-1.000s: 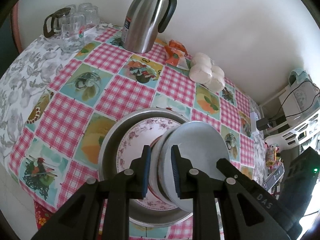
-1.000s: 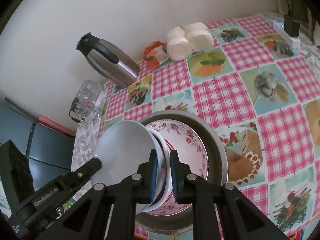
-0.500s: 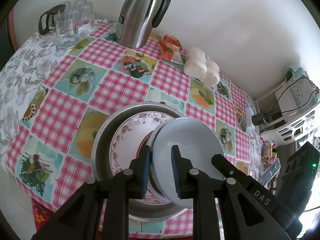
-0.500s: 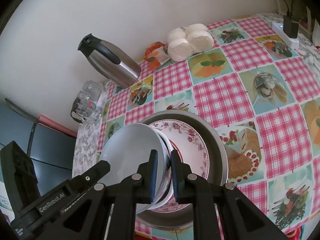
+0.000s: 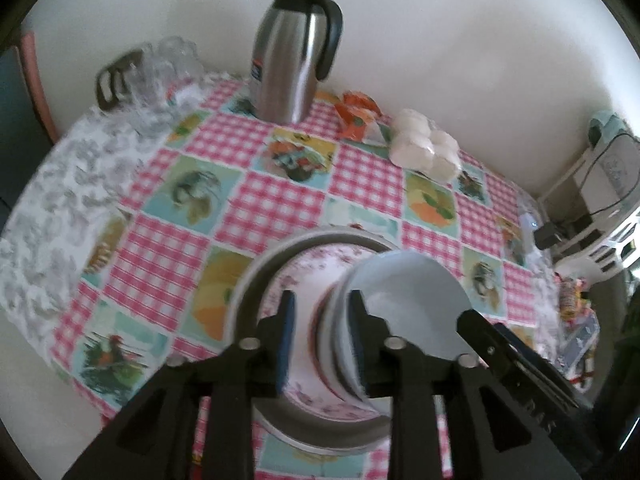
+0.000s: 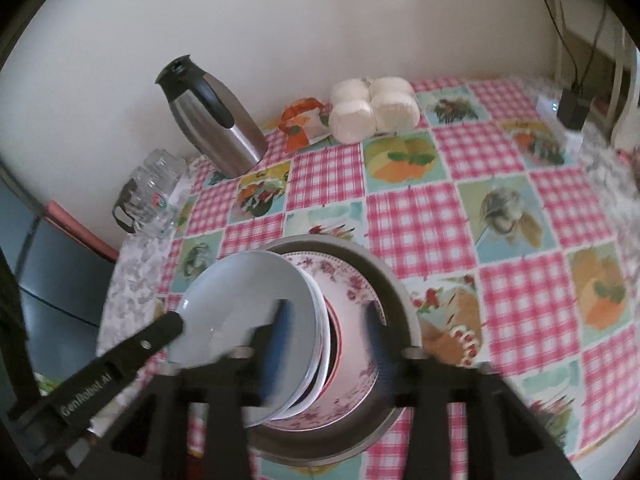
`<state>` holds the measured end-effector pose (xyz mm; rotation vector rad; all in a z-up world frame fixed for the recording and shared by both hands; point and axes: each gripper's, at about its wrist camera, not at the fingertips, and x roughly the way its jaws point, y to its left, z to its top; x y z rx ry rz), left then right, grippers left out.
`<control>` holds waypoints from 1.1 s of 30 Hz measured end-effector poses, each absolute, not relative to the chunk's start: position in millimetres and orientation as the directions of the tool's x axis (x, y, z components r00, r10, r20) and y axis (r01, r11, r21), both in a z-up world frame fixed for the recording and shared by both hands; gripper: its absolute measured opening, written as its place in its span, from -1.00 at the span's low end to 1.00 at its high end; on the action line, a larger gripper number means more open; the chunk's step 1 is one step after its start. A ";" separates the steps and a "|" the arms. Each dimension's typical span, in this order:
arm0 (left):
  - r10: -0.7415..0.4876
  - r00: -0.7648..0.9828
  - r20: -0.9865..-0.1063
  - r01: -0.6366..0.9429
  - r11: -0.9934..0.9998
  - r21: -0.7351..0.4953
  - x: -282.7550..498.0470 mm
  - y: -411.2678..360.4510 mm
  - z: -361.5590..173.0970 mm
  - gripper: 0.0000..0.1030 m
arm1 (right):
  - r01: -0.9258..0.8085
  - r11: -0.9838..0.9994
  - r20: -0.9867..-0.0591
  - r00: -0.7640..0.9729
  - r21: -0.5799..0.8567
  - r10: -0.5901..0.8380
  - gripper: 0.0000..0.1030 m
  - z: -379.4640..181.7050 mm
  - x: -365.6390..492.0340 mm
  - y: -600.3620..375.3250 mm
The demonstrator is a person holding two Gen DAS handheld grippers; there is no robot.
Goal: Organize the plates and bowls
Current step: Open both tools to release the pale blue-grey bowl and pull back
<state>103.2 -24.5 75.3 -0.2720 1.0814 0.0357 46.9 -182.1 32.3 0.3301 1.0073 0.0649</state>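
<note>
A stack of pale bowls (image 5: 404,292) (image 6: 248,304) rests on a floral pink plate (image 5: 304,268) (image 6: 352,292) inside a grey metal pan (image 5: 256,276) (image 6: 400,292). My left gripper (image 5: 322,340) has its jaws apart around the left rim of the bowl stack. My right gripper (image 6: 326,332) has its jaws wide apart around the right rim of the stack. Each gripper shows in the other's view, on the far side of the bowls. Both views are blurred.
A steel thermos jug (image 5: 294,52) (image 6: 212,120), glass mugs (image 5: 152,64) (image 6: 154,188), an orange packet (image 5: 356,116) and wrapped white rolls (image 5: 424,148) (image 6: 372,108) stand along the far wall. The checked tablecloth (image 5: 276,204) drops off at the near edge.
Both grippers were shut on the bowl stack's rim; now both have opened. The stack has come down onto the floral plate.
</note>
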 end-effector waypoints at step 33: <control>0.041 0.607 -0.794 -0.153 0.986 -0.067 43.0 -14.1 76.6 1.00 | 0.094 0.986 -0.763 0.644 0.141 0.048 1.00 48.0 -13.3 -182.4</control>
